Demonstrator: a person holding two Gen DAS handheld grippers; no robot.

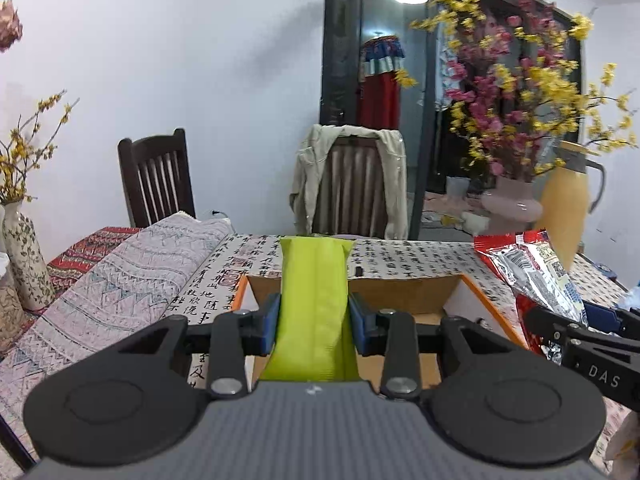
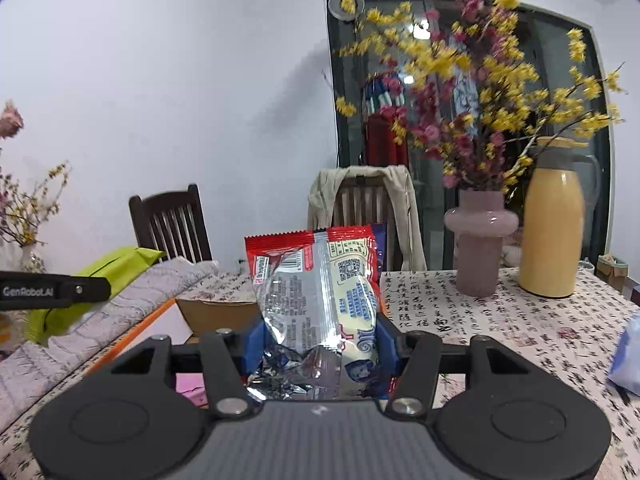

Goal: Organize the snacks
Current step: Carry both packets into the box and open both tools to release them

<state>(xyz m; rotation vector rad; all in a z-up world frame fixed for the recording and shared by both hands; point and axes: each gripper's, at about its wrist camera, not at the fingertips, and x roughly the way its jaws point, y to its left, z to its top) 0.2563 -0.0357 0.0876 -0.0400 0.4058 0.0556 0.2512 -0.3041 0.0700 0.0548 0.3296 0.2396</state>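
Smooth lime packet [image 1: 314,304] pinched, crinkly foil packet [image 2: 320,312] gripped, seemingly cardboard box [image 1: 400,280]

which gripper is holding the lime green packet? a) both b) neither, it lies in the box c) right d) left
d: the lime green packet sits clamped between the blue fingers of the left gripper, above the cardboard box; the right gripper holds a red and silver snack bag.

On the calligraphy-print tablecloth [image 2: 500,320] a pink vase [image 2: 480,236] of yellow and pink blossoms stood beside a yellow thermos jug [image 2: 554,224], with a jacket-draped chair [image 1: 352,184] behind.
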